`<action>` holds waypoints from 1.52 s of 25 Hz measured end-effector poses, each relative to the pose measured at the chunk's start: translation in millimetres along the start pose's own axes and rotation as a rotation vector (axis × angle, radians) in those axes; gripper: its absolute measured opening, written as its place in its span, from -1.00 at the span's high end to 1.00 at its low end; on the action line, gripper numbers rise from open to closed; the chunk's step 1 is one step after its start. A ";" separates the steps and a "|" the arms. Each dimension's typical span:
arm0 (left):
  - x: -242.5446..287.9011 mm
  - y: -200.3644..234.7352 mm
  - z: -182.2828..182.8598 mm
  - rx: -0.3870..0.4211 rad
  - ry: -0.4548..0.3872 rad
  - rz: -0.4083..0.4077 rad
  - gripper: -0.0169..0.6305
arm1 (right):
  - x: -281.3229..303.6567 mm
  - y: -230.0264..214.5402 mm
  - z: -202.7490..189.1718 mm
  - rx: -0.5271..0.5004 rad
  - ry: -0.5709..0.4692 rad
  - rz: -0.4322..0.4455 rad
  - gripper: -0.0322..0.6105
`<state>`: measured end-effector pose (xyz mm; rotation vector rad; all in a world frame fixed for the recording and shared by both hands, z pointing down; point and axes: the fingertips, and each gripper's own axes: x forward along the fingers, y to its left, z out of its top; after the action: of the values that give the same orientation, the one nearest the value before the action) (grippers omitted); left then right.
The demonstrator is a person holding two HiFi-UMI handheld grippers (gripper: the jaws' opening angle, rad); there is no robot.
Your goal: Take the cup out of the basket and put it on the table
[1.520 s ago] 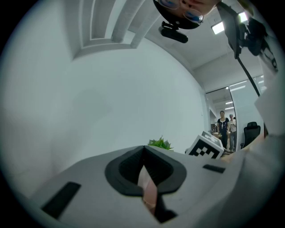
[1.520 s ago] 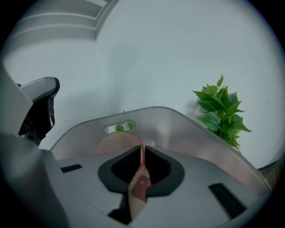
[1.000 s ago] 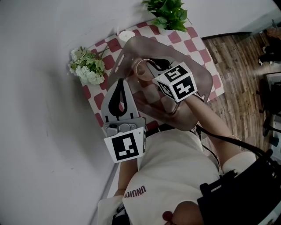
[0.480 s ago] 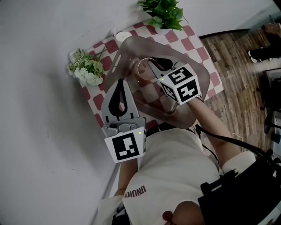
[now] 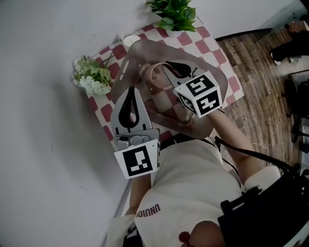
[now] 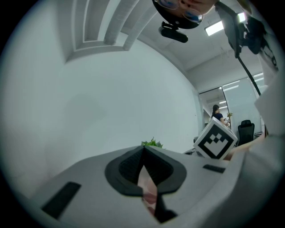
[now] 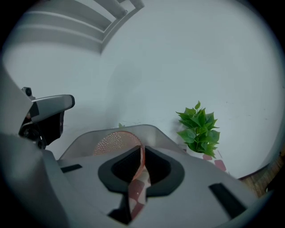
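One cup (image 5: 153,83) in one basket (image 5: 218,86): right gripper (image 7: 141,150) jaws pinch its rim, left gripper (image 6: 143,149) jaws together.

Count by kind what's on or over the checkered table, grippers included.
Grippers: 2 (left gripper, right gripper)
Plants: 2 (green plant, white flowers)
Basket: 1
Cup: 1
Small white dish: 1
Total: 7
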<state>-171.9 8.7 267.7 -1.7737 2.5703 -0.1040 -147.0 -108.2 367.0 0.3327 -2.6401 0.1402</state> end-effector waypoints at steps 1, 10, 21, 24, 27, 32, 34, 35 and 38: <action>-0.2 -0.7 0.5 0.002 -0.001 -0.001 0.91 | -1.7 -0.2 0.6 -0.003 -0.003 -0.003 0.77; 1.0 -8.2 4.1 0.007 -0.008 -0.011 0.91 | -15.1 -3.3 8.2 -0.002 -0.036 -0.014 0.76; 3.1 -14.5 3.2 -0.030 0.010 -0.009 0.91 | -28.9 -8.1 16.4 -0.010 -0.072 -0.034 0.77; 4.4 -16.6 5.4 0.007 -0.008 -0.023 0.91 | -33.0 -10.2 18.1 -0.022 -0.081 -0.046 0.76; 5.6 -18.5 5.0 0.008 -0.006 -0.028 0.91 | -35.5 -11.9 19.0 -0.033 -0.087 -0.057 0.77; 6.6 -21.7 5.2 0.008 -0.008 -0.033 0.91 | -39.8 -14.2 20.6 -0.030 -0.098 -0.062 0.76; 6.7 -22.7 4.9 0.008 -0.007 -0.034 0.91 | -41.6 -14.8 21.5 -0.030 -0.103 -0.065 0.76; 6.8 -23.0 4.9 0.009 -0.007 -0.034 0.91 | -42.3 -15.1 22.0 -0.031 -0.105 -0.067 0.76; 7.2 -24.3 5.1 0.010 -0.007 -0.037 0.91 | -44.9 -16.8 23.0 -0.036 -0.113 -0.077 0.77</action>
<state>-151.6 -6.9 264.3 -1.8156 2.5280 -0.1100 -114.3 -118.6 326.4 0.4417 -2.7324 0.0499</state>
